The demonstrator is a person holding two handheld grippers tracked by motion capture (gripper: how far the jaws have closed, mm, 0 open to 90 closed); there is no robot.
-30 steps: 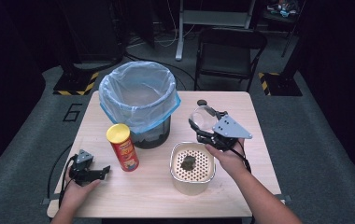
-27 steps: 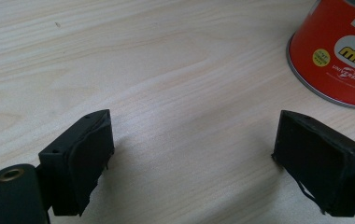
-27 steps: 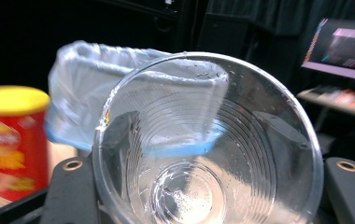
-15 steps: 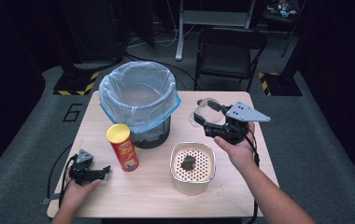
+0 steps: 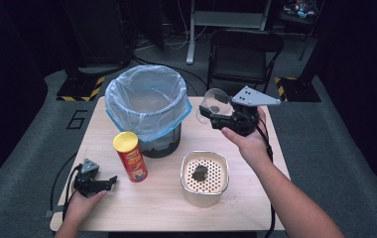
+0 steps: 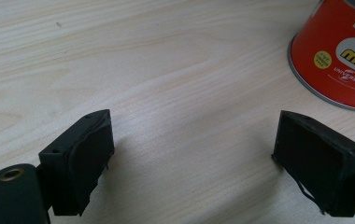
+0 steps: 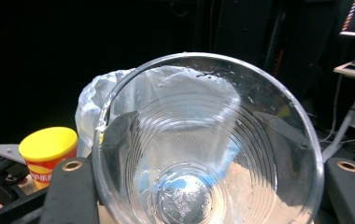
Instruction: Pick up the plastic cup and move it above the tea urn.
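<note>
The right gripper, clamped on a clear plastic cup, has lifted toward the lined bin, probably for dumping; the left gripper rests open.

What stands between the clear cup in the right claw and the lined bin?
Nothing visible. The cup hangs in the right claw just beside the bin, with open air between them.

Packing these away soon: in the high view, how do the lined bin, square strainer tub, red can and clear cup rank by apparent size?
1. Lined bin
2. Strainer tub
3. Red can
4. Clear cup, though it is raised nearer the camera, so unsure against the can.
</note>
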